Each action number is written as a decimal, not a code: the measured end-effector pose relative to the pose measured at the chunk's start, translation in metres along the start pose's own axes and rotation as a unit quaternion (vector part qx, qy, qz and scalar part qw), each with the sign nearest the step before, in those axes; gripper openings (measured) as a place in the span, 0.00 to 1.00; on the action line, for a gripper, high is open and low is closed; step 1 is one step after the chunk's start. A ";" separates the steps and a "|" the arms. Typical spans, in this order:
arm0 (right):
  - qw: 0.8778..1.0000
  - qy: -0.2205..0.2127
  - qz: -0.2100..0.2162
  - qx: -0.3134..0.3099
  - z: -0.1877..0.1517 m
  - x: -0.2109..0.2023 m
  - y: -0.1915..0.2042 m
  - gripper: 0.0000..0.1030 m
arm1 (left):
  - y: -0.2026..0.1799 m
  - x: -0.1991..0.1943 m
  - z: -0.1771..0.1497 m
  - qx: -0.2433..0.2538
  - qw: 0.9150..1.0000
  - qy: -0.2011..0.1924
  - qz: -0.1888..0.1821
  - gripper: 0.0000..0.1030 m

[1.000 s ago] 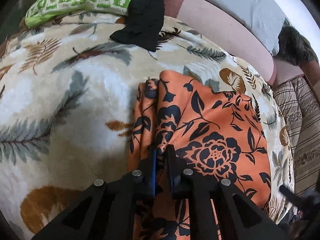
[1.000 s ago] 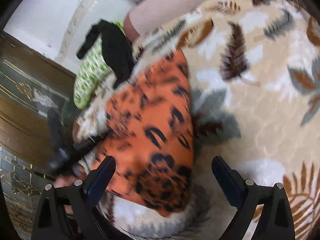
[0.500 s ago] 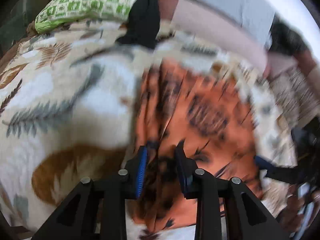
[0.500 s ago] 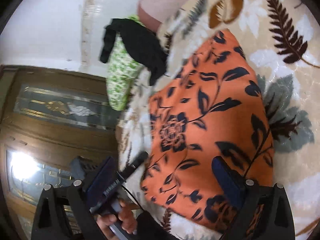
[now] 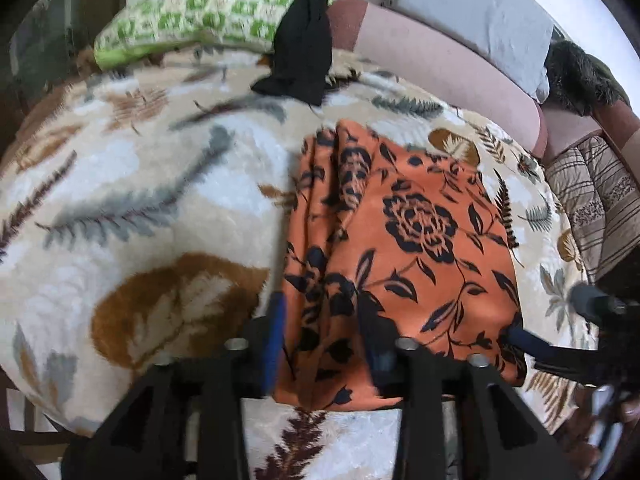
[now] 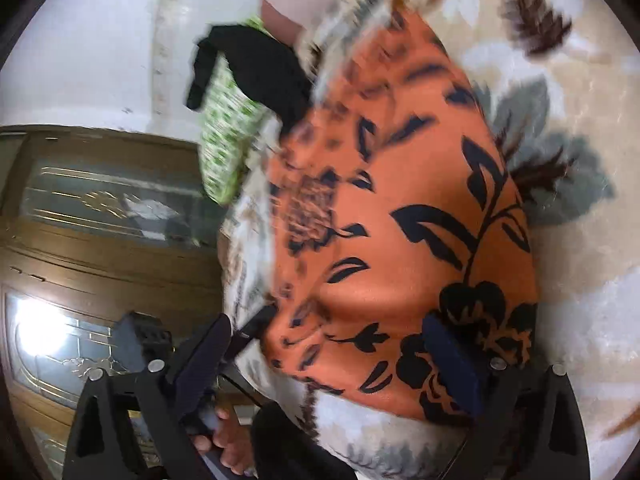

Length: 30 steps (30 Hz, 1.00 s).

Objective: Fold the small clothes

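An orange cloth with a black flower print [image 5: 408, 240] lies folded flat on a leaf-patterned blanket [image 5: 132, 184]; it also shows in the right wrist view [image 6: 400, 220]. My left gripper [image 5: 324, 332] is open, its blue pads either side of the cloth's near left edge, holding nothing. My right gripper [image 6: 340, 356] is open wide over the cloth's near corner; one of its fingers [image 5: 536, 346] shows by the cloth's right corner in the left wrist view.
A black garment [image 5: 304, 48] drapes over a green patterned pillow [image 5: 200, 16] at the far end. A pink bolster [image 5: 440, 64] and grey pillow [image 5: 480, 12] lie behind. A wooden glass-panelled door [image 6: 80, 240] stands left of the bed.
My left gripper has opened and let go of the orange cloth, drawing back toward its near edge. My right gripper has swung in closer over the cloth's near corner.
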State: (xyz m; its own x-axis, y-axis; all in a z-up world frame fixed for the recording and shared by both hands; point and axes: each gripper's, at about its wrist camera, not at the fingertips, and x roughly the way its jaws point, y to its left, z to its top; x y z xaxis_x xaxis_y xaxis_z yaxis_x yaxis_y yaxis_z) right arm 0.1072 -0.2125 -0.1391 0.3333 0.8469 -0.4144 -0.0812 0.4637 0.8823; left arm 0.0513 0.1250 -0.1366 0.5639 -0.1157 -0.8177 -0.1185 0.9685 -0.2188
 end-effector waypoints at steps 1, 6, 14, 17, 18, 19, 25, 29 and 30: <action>1.000 0.000 0.004 -0.013 0.000 -0.004 0.007 0.95 | -0.001 -0.002 0.003 0.002 1.000 -0.005 0.001 0.44; 0.999 -0.014 -0.010 -0.035 0.001 -0.018 0.012 0.95 | -0.008 -0.004 0.018 0.018 1.000 -0.012 -0.001 0.45; 0.995 -0.060 -0.066 -0.047 0.027 -0.052 -0.008 0.95 | -0.025 0.046 0.084 0.036 0.999 0.005 -0.020 0.53; 0.993 -0.065 -0.092 -0.048 0.047 -0.049 -0.019 0.95 | -0.028 0.081 0.104 0.031 0.998 0.042 -0.023 0.53; 0.993 -0.061 -0.096 -0.045 0.054 -0.045 -0.024 0.95 | -0.028 0.090 0.108 0.031 0.998 0.048 -0.018 0.36; 0.992 -0.058 -0.099 -0.043 0.058 -0.042 -0.027 0.95 | -0.025 0.098 0.110 0.029 0.998 0.058 -0.015 0.19; 0.993 -0.051 -0.095 -0.048 0.075 -0.026 -0.030 0.95 | 0.001 0.087 0.089 -0.026 1.000 0.009 -0.008 0.06; 0.992 -0.039 -0.115 -0.042 0.089 -0.010 -0.032 0.95 | 0.000 0.101 0.086 0.001 1.000 0.021 0.014 0.07; 0.993 -0.043 -0.105 -0.043 0.091 -0.010 -0.029 0.95 | -0.002 0.101 0.087 0.005 1.000 0.022 0.014 0.07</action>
State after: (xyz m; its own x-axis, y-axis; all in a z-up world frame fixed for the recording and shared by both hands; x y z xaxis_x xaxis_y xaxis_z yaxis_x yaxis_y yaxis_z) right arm 0.1916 -0.2580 -0.1402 0.4291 0.7059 -0.5636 -0.0793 0.6510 0.7549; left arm 0.1795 0.1309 -0.1721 0.5234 -0.0979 -0.8464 -0.1262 0.9735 -0.1907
